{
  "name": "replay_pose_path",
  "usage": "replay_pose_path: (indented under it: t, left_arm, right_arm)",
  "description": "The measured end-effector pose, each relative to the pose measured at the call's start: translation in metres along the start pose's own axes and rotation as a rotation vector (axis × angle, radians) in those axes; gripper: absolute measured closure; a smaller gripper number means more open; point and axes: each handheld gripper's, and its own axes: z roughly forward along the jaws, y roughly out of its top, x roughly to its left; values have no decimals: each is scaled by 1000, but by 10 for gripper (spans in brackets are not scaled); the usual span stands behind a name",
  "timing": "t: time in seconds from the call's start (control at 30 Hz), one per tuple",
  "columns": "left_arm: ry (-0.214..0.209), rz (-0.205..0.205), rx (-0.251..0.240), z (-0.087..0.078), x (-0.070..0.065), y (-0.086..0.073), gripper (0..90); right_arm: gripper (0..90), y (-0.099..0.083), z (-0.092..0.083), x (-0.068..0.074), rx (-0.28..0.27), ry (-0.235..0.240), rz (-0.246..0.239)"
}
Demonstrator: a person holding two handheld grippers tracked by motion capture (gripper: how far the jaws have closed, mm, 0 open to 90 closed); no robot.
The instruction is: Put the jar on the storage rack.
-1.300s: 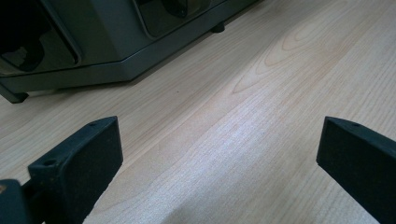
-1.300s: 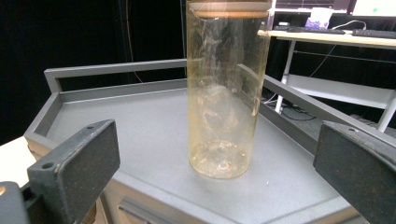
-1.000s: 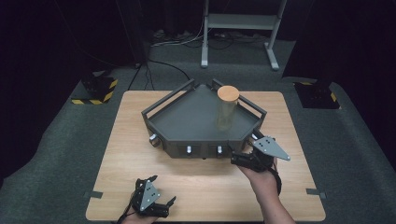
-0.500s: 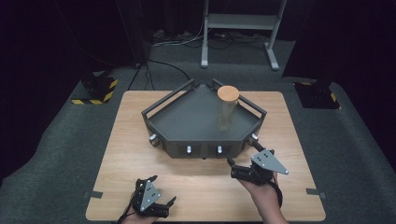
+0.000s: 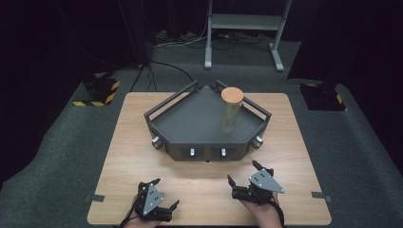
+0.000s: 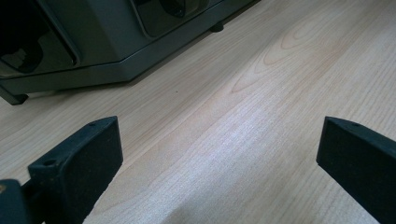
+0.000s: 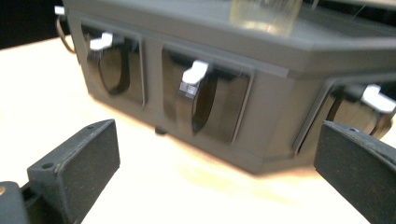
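Grippers: both released, jaws wide apart, nothing between them.
Table (image 5: 119, 142): light wood, carried everything.
Tray (image 5: 190, 124): dark grey, angular, railed; sat at table centre, toward the far edge; white levers on its front face in the right gripper view.
Jar (image 5: 231, 110): clear, cork-lidded, upright at tray's right rear corner.
Right gripper (image 5: 247, 179): near front edge, right of centre, just short of tray front.
Left gripper (image 5: 160, 196): at front edge, left of centre, well apart from tray.
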Motion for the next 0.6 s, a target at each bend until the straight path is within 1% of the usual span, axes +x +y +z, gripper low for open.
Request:
replay_pose_path:
  t: [0.1,0.33,0.53,0.6]
  left_arm:
    - [0,0,0,0,0,0,8]
    - [-1,0,-1,0,0,0,8]
    - [-1,0,-3,0,0,0,8]
    - [-1,2,-3,0,0,0,8]
  right_arm:
    - [0,-14,2,3,38,6,6]
    - [0,-35,3,7,100,0,-4]
    - [0,-46,5,8,149,-12,-22]
    - [0,-46,5,8,145,-16,-32]
